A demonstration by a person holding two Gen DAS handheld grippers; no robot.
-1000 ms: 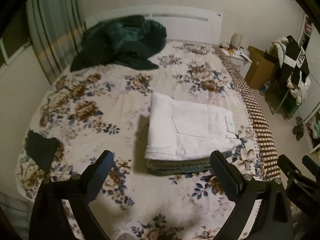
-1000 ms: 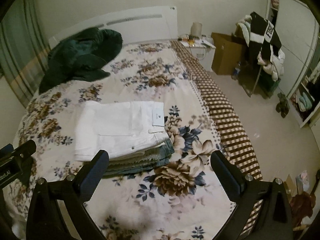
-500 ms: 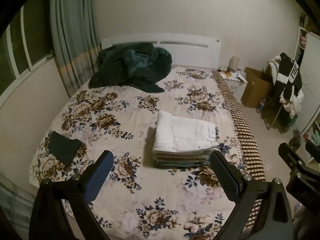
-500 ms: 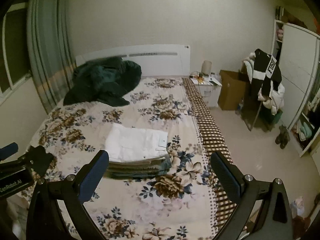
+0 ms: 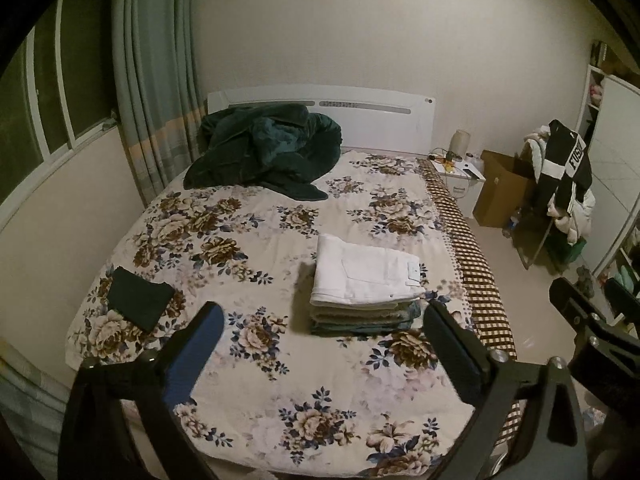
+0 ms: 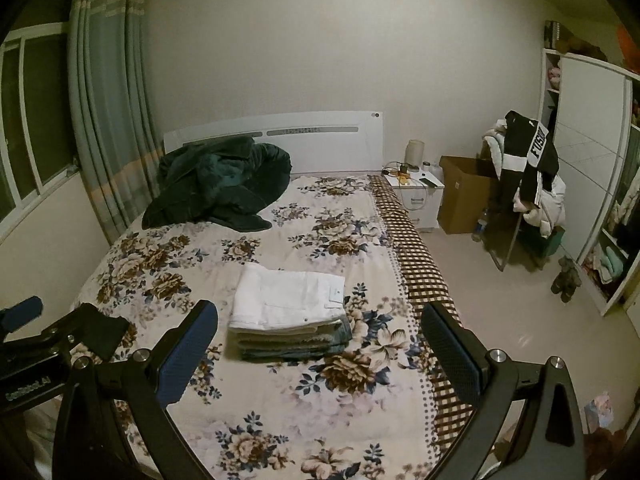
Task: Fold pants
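Observation:
Folded white pants (image 5: 366, 274) lie on top of a stack of folded pants (image 5: 364, 316) on the floral bed (image 5: 240, 240), right of its middle. The white pants (image 6: 286, 298) and the stack (image 6: 292, 344) also show in the right wrist view. My left gripper (image 5: 324, 344) is open and empty, held well back from the stack, above the bed's near end. My right gripper (image 6: 320, 340) is open and empty, also back from the stack. A small dark folded garment (image 5: 140, 300) lies at the bed's left edge.
A dark green blanket (image 5: 264, 148) is heaped by the white headboard (image 5: 376, 116). A nightstand (image 6: 420, 196), a cardboard box (image 6: 464, 196) and a chair draped with clothes (image 6: 528, 176) stand right of the bed. A wardrobe (image 6: 588, 152) is at the far right. Curtains (image 5: 156, 80) hang left.
Both grippers have pulled back and up from the stack, so the whole bed and room show. The folded stack has not moved. Both stay open.

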